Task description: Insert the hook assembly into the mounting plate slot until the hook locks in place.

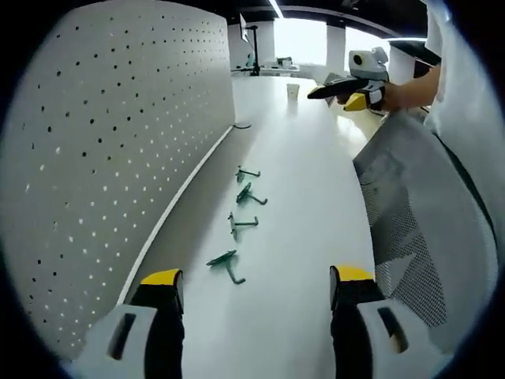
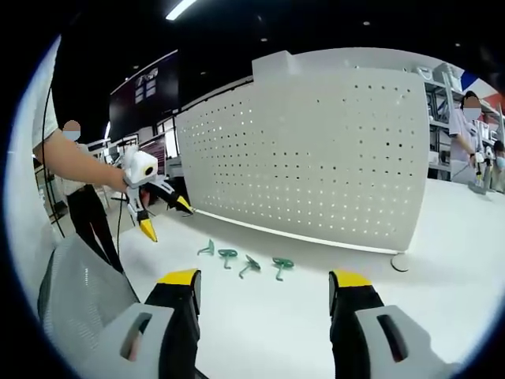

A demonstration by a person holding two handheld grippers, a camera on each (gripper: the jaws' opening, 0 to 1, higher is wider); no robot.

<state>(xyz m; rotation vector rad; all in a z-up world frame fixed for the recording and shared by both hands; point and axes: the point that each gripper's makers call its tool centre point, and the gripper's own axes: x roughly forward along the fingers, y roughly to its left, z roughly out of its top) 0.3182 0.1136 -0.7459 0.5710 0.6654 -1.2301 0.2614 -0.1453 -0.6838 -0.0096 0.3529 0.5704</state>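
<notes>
Looking along my left gripper (image 1: 256, 296), jaws wide and empty, I see four green hooks (image 1: 239, 223) strung out straight ahead, the pegboard (image 1: 110, 150) to their left. My right gripper (image 2: 264, 296), equally open and empty, faces them broadside; left looks nearer.

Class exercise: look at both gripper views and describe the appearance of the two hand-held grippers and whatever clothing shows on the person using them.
Each gripper has two black jaws capped with yellow tips, backed by pale grey housings with dark slots. The left gripper carries a white box on top; the right gripper is black with yellow tips. The person wears a white sleeve.
</notes>
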